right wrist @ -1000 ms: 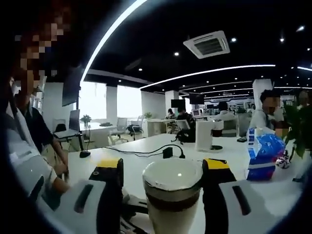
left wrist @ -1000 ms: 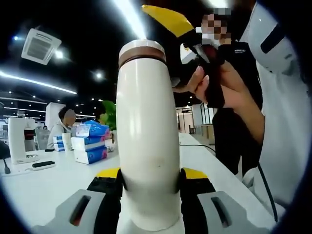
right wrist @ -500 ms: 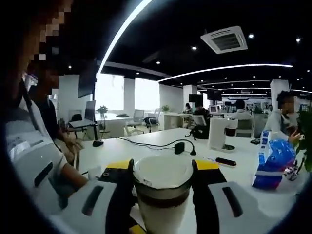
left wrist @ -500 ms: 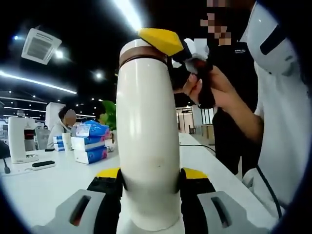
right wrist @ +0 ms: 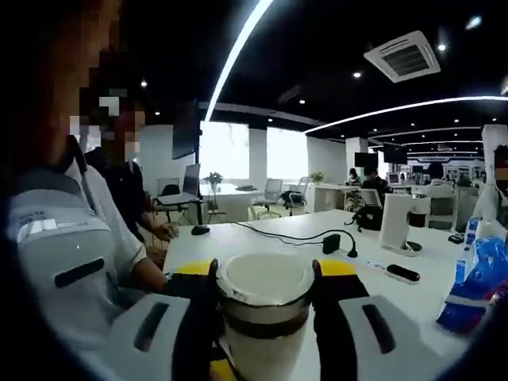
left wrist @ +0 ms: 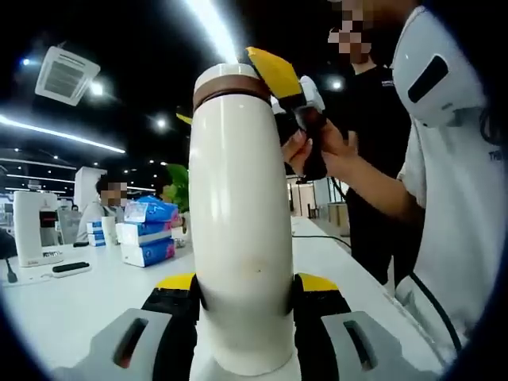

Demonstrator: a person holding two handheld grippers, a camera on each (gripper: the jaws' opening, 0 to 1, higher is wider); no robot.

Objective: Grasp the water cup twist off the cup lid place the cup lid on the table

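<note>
Left gripper (left wrist: 242, 290) pinches the water cup (left wrist: 240, 230) low on its body, yellow-tipped jaws pressed to either side of the white wall. Cup stands upright, long axis running straight up between the jaws toward the ceiling lights; whether its base touches the white table (left wrist: 71, 305) can't be told (base is hidden by the jaws).

Cup lid (right wrist: 266, 287), white cap with a brown band, sits at the top end of the cup, so it lies directly above the left jaws and squarely inside the right ones. Right gripper (right wrist: 266, 298) comes in from above onto the lid, and in the right gripper view its two jaws close against the lid's rim on both sides, no gap visible. In the left gripper view one yellow jaw of the right gripper lies against the lid's right edge, with the person's hand (left wrist: 317, 151) behind it.

Judgement: lid not yet off, still seated on the cup; twist about the cup's long axis is the step in hand, right doing the turn, left bracing.

Tissue packs (left wrist: 147, 230) sit well apart on the table.
</note>
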